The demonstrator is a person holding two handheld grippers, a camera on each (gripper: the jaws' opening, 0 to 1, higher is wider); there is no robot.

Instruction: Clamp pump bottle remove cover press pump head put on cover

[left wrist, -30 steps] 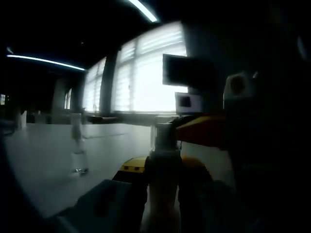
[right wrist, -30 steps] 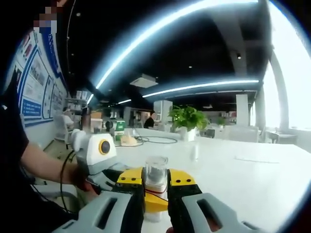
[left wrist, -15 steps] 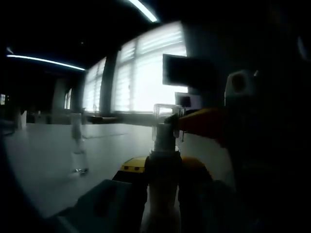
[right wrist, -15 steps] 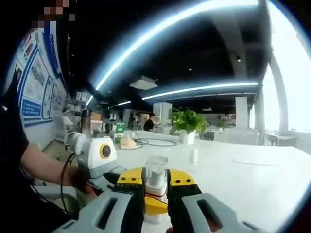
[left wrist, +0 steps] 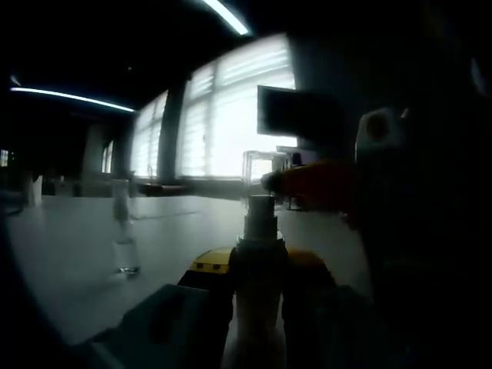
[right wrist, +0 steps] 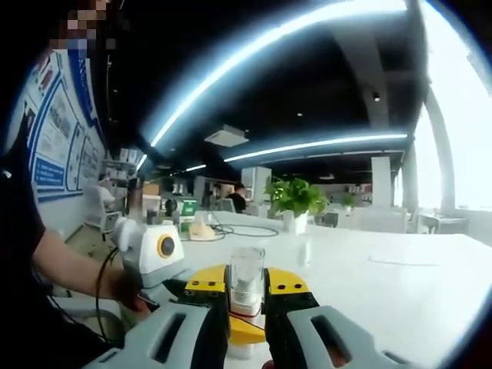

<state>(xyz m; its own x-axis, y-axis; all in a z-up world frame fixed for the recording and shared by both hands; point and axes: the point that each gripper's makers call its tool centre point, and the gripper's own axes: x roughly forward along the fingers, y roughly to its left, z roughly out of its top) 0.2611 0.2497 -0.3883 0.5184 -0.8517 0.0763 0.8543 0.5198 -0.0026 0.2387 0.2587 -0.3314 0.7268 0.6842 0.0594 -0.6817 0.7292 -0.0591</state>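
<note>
The left tool (left wrist: pixel 257 288) is clamping the upright pump bottle (left wrist: pixel 257 307) between its closed jaws, the bared pump head (left wrist: pixel 260 209) rising straight ahead of it. The right tool (right wrist: pixel 246 296) is gripping the clear cover (right wrist: pixel 247 280) just above that head, on the same vertical axis. The left gripper view is dim, blurring the bottle's body

Clear glossy plastic cover (right wrist: pixel 246 278); smooth white table (right wrist: pixel 400 284), faint sheen; matt yellow-and-grey plastic on right gripper (right wrist: pixel 246 307).
</note>
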